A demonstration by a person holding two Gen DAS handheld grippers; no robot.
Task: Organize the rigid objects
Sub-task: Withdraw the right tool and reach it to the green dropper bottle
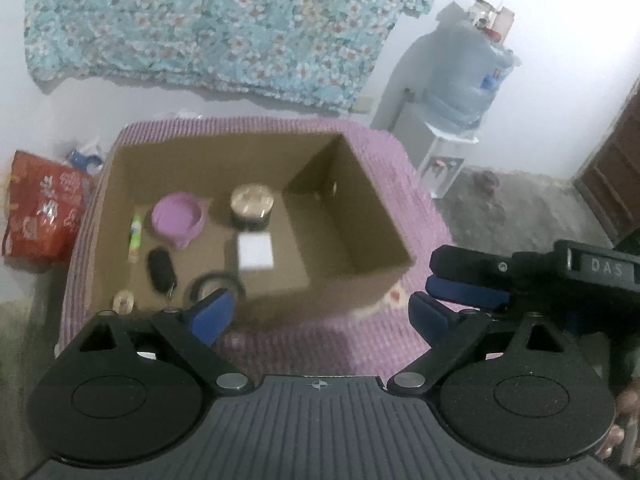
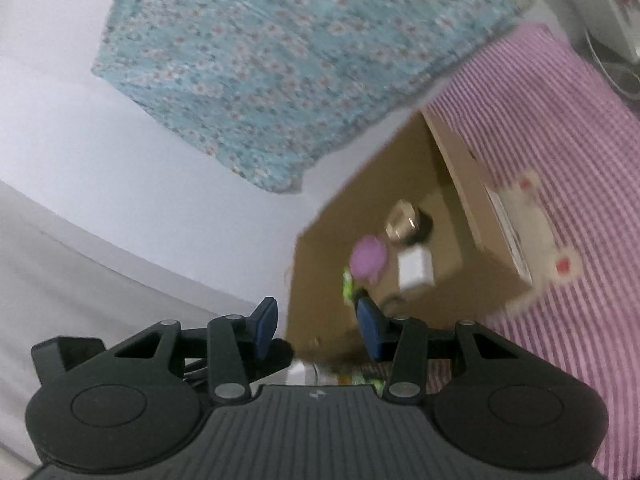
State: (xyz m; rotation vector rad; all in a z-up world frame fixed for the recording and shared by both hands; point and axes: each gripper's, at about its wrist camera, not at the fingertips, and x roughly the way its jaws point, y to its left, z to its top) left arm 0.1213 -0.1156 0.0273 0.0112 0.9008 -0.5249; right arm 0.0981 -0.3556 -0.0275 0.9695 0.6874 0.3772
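An open cardboard box (image 1: 352, 208) stands on a purple striped cloth (image 1: 320, 344). Inside lie a purple bowl (image 1: 178, 220), a round tin (image 1: 252, 204), a white cube (image 1: 256, 254), a black key fob (image 1: 162, 270), a green-and-white tube (image 1: 135, 238) and a black ring (image 1: 214, 286). My left gripper (image 1: 320, 316) hovers open over the box's near edge, with nothing between its fingers. My right gripper (image 1: 436, 276) reaches in from the right. In the right wrist view the right gripper (image 2: 318, 328) is open and empty near the box (image 2: 380, 184), with the bowl (image 2: 368, 258) and tin (image 2: 404, 220) blurred beyond.
A red printed bag (image 1: 40, 208) sits left of the box. A water jug on a dispenser (image 1: 468, 76) and a wooden door (image 1: 616, 176) are at the right. A floral cloth (image 1: 220, 20) hangs on the wall. A white card with red dots (image 2: 548, 236) lies beside the box.
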